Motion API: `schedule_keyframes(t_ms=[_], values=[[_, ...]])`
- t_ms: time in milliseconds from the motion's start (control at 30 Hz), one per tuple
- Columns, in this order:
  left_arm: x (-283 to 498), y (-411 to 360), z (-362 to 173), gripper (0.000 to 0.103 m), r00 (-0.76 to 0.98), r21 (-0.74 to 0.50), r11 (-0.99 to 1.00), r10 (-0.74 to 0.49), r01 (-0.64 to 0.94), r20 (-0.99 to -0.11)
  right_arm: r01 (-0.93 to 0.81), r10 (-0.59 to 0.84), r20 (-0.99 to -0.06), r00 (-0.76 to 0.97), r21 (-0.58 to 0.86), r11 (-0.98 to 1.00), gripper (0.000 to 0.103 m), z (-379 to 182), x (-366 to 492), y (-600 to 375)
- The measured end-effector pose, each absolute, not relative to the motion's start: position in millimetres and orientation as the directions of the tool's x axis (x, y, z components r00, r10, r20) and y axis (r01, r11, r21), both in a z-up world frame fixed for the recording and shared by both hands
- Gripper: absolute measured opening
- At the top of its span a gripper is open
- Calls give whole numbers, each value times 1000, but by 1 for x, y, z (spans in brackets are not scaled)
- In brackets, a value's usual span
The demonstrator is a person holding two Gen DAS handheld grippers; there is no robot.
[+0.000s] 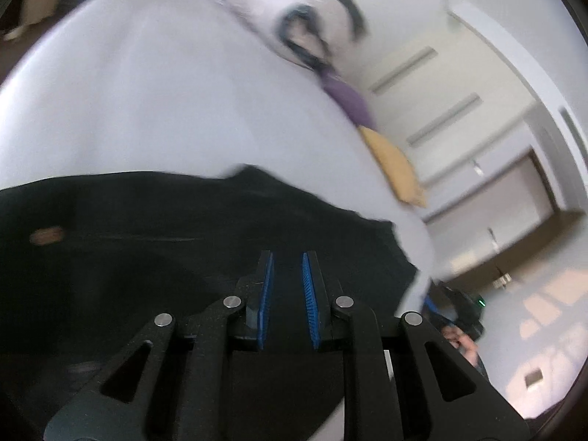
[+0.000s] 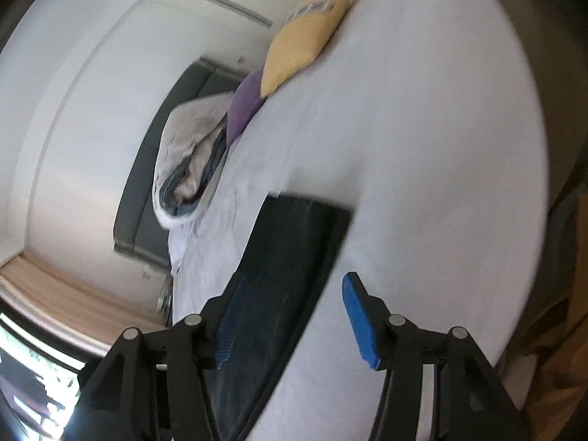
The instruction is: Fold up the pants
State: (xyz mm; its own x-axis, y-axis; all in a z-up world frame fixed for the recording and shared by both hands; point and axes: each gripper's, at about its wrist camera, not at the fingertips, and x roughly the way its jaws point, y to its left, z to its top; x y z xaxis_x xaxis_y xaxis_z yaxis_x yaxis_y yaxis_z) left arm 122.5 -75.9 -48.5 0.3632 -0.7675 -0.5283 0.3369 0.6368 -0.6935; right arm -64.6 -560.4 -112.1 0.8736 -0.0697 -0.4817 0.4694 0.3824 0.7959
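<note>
one black pants [image 1: 147, 257] on bed [image 1: 147, 110]; two pillows; both jaws released.

Bed [image 2: 422, 128] with cushions and bedding
A yellow cushion [image 2: 308, 33] overlaps a purple one [image 2: 244, 104]; beside them, seemingly, a rolled duvet [image 2: 187, 150].

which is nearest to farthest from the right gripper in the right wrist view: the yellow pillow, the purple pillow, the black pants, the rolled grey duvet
1. Black pants, lying between the right gripper fingers on the white bed.
2. Rolled grey duvet, up and left.
3. Purple pillow, just beyond the duvet.
4. Yellow pillow, farthest, at the top.
</note>
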Motion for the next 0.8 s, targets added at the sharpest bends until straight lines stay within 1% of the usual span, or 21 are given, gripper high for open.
schedule_keyframes(t_ms=[100,167,200,300,433,500,567,667,700,733,767,800], values=[[128,-130,-49,16,290,-705,602,-799,375,-527,519,-58,-534,843,782,346,62,-129,-53,-554],[132,-162,-58,16,249,-703,598,-801,385,-545,518,-58,-528,847,798,308,62,-140,-77,-565],[133,-175,-63,16,230,-707,596,-802,382,-552,517,-56,-526,849,803,296,62,-142,-104,-570],[136,-208,-84,16,166,-720,581,-808,379,-565,515,-62,-521,851,808,287,62,-143,-108,-580],[136,-224,-116,16,112,-711,598,-788,370,-605,496,-29,-508,861,825,272,62,-147,-103,-593],[135,-216,-130,16,109,-726,589,-797,356,-593,488,-11,-508,861,820,297,62,-144,-96,-595],[137,-206,-141,16,105,-763,563,-820,319,-562,484,-2,-509,860,816,317,62,-143,-88,-593],[140,-202,-150,16,104,-783,545,-834,301,-541,484,1,-516,857,805,342,54,-142,-78,-592],[139,-202,-152,16,105,-783,544,-835,302,-539,486,0,-517,856,803,346,48,-142,-74,-593],[138,-202,-154,16,109,-785,542,-837,302,-536,488,-3,-518,855,802,345,39,-143,-72,-593],[139,-201,-158,16,110,-786,539,-839,302,-533,489,-6,-518,856,804,337,34,-145,-71,-594],[139,-200,-159,16,110,-788,537,-841,301,-530,491,-7,-516,856,810,319,23,-148,-71,-597]])
